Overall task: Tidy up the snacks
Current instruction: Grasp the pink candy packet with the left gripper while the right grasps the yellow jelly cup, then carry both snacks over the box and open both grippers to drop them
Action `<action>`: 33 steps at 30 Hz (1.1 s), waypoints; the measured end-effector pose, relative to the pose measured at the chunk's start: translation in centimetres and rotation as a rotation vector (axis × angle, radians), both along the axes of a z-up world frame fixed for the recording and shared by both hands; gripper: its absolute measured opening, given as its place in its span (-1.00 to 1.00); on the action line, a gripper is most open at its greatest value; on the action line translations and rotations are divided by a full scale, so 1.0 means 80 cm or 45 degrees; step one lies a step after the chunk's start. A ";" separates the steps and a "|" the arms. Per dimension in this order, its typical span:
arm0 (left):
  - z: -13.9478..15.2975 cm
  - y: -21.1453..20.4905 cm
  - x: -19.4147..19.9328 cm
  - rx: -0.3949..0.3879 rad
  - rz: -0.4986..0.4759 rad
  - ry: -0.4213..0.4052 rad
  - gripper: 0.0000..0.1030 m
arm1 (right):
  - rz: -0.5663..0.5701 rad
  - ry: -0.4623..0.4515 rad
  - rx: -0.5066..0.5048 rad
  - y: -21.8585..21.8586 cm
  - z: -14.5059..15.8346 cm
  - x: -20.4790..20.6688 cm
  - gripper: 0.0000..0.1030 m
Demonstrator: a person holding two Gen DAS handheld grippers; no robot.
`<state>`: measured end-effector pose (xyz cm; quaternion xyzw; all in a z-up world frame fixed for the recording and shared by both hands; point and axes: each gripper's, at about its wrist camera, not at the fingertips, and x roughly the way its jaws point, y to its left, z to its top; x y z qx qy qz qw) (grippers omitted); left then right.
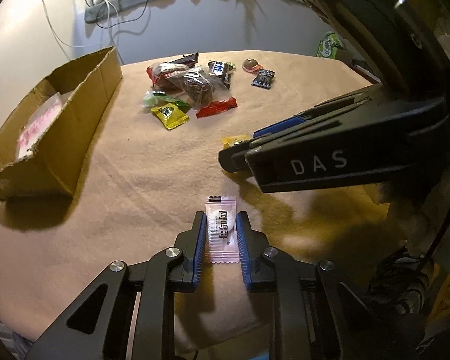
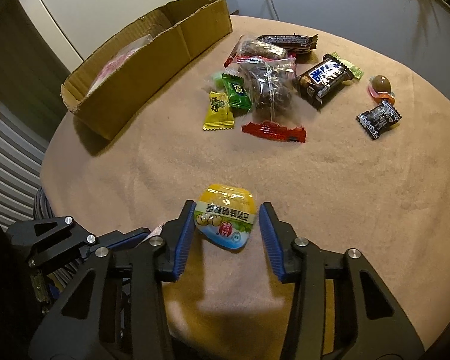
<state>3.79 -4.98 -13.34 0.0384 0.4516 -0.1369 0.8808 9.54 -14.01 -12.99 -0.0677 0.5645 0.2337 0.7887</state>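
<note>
Gripping white sachet (image 1: 220, 230): left gripper (image 1: 219, 234) fingers; right gripper (image 2: 226, 225) fingers spread around yellow pack (image 2: 225, 214).

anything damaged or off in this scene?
The cardboard box is rough: its near end is torn off with a ragged edge, and the long wall's rim is jagged. The snacks sit in a loose heap, some overlapping, but no wrapper looks visibly burst or spilled. Nothing else stands out.
</note>
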 end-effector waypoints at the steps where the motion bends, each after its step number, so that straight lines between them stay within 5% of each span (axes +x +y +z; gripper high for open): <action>1: 0.000 0.002 0.000 0.000 -0.001 -0.002 -0.64 | 0.007 -0.004 -0.011 0.002 -0.001 0.000 -0.18; 19: 0.010 0.058 0.016 -0.154 0.118 -0.017 -0.65 | 0.012 -0.052 -0.038 -0.002 0.006 -0.008 -0.19; 33: 0.053 0.107 0.035 -0.197 0.180 -0.134 -0.65 | 0.009 -0.158 0.003 0.014 0.054 0.005 -0.19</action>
